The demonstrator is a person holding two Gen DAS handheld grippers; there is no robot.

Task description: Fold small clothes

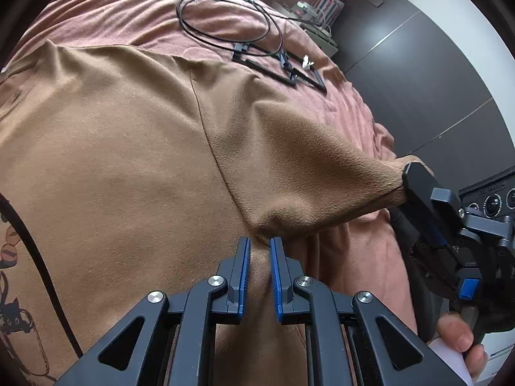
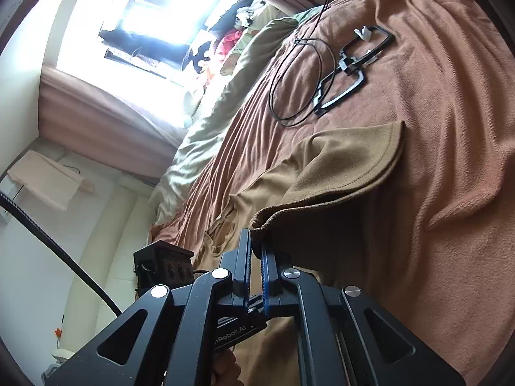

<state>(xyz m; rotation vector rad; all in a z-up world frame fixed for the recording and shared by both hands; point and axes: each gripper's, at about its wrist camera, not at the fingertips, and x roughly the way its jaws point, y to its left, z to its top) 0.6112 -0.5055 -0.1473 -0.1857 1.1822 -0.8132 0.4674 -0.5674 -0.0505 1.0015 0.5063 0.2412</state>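
Observation:
A tan T-shirt (image 1: pixel 128 160) lies spread on a pink bedspread (image 1: pixel 112 16), with a cartoon print (image 1: pixel 13 305) at its left edge. My left gripper (image 1: pixel 260 244) is shut on a pinch of the shirt's cloth near the armpit seam, and tan fabric shows between its blue pads. My right gripper (image 1: pixel 406 180) holds the end of the sleeve (image 1: pixel 305 167), which is lifted and pulled taut to the right. In the right wrist view the right gripper (image 2: pixel 256 241) is shut on the sleeve's hem, and the sleeve (image 2: pixel 347 160) arches above the bed.
A looped black cable (image 1: pixel 225 16) and two black rectangular frames (image 1: pixel 280 67) lie on the bedspread beyond the shirt. A dark wardrobe (image 1: pixel 418 64) stands off the bed's right side. A pale green duvet (image 2: pixel 209 112) is bunched below a bright window (image 2: pixel 145 16). A thumb (image 1: pixel 460 337) grips the right tool.

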